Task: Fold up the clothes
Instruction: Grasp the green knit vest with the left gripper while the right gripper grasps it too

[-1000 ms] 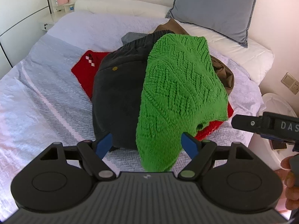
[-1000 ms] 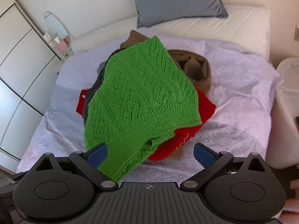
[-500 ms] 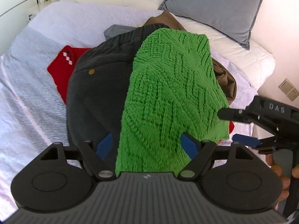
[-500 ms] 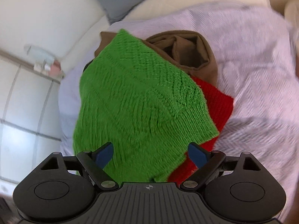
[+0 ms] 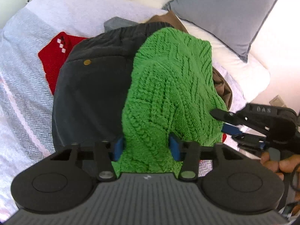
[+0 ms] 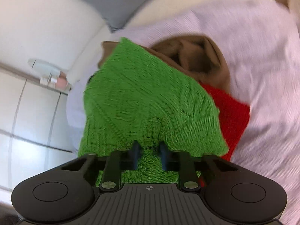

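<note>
A green knit sweater (image 5: 172, 93) lies on top of a pile of clothes on the bed. My left gripper (image 5: 146, 147) has closed in on the sweater's near end, its blue pads pressing the knit from both sides. My right gripper (image 6: 149, 156) is nearly shut on a bunched fold of the same sweater (image 6: 150, 101). It also shows in the left wrist view (image 5: 227, 121) at the sweater's right edge. Under the sweater lie a dark grey garment (image 5: 90, 86), a red knit (image 5: 54, 61) and a brown garment (image 6: 196, 60).
The bed has a pale lilac herringbone cover (image 5: 24, 101). A grey cushion (image 5: 228, 13) and white pillows (image 5: 243, 71) are at the head. White cabinets (image 6: 28, 112) and a small mirror (image 6: 43, 65) stand to the left of the bed.
Both grippers moved in onto the green sweater and closed their jaws on it. The right gripper swung toward the sweater's right edge and tilted; the sweater's near edge is bunched.
</note>
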